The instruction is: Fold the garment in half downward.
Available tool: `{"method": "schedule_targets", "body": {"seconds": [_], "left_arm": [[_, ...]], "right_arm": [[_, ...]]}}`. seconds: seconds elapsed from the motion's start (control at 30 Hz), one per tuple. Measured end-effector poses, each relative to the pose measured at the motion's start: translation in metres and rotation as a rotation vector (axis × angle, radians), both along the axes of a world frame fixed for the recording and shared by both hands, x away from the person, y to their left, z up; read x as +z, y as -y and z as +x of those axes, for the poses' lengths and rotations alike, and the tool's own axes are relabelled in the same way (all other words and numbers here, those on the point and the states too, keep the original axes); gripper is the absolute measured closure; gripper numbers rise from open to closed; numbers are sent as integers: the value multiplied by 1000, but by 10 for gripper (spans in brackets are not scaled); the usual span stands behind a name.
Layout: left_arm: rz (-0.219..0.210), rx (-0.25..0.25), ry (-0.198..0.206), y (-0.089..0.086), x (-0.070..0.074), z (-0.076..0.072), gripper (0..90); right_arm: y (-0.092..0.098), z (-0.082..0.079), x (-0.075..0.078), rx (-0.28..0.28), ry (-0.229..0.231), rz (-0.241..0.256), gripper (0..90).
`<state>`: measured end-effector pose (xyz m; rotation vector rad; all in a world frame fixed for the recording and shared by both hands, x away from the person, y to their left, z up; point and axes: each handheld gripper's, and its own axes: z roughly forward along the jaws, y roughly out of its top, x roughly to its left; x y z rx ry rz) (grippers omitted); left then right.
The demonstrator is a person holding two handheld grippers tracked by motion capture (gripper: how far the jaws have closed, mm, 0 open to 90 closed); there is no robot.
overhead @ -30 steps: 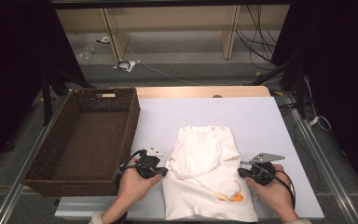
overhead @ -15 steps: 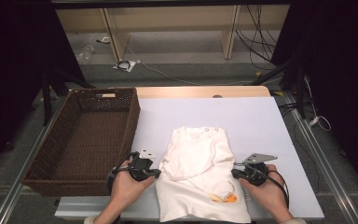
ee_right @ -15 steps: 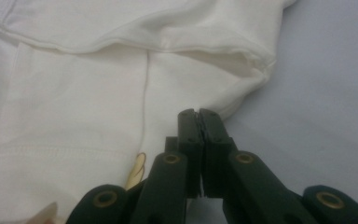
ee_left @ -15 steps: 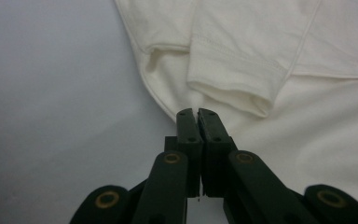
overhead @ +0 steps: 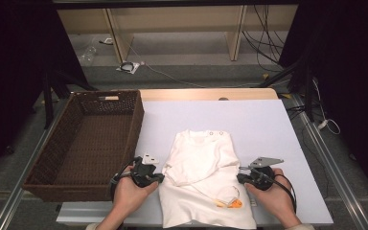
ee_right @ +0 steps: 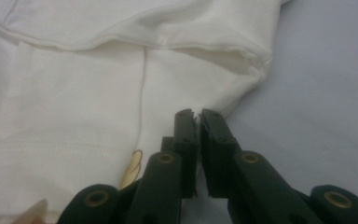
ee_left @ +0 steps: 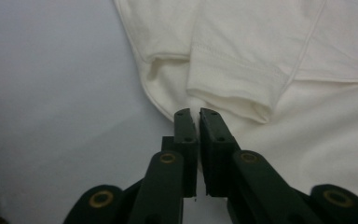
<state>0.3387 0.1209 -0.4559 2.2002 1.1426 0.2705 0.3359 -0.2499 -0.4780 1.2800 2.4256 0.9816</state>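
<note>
One garment, one basket, two grippers, two snaps.
One white cotton long-sleeved shirt (overhead: pixel 203 179) lies between two black two-jaw grippers (overhead: pixel 146 175) (overhead: pixel 254 176); one brown woven wicker basket (overhead: pixel 84 143) sits beyond the left jaws; two small snaps (overhead: pixel 214 133) mark the collar.

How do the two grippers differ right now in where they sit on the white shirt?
The left gripper sits at the white shirt's left edge, near the wicker basket; the right gripper sits at its right edge, over open table. The left gripper's tips meet cloth just below a folded sleeve cuff; the right gripper's tips meet it near an orange print. Both have their jaws nearly shut at the fabric.
</note>
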Motion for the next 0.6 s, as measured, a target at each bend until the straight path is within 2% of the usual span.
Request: {"method": "schedule_targets", "body": {"seconds": [0.07,0.13,0.23,0.33,0.37,0.43,0.6], "left_arm": [[7,-12,66,1,2,2,693],[-13,-5,106,2,5,4,577],[-54,-8,147,7,8,9,437],[-59,-7,191,14,9,19,298],[-52,-4,201,17,8,23,246],[-56,0,190,25,8,34,158],[-89,10,194,40,7,58,77]], "right_arm": [[3,1,1,-3,3,-10,810],[5,2,3,-18,9,5,776],[10,6,9,-48,52,10,678],[11,14,13,-52,96,11,593],[11,18,15,-41,119,8,567],[7,25,18,-34,140,-8,495],[-3,49,21,-27,181,9,352]]}}
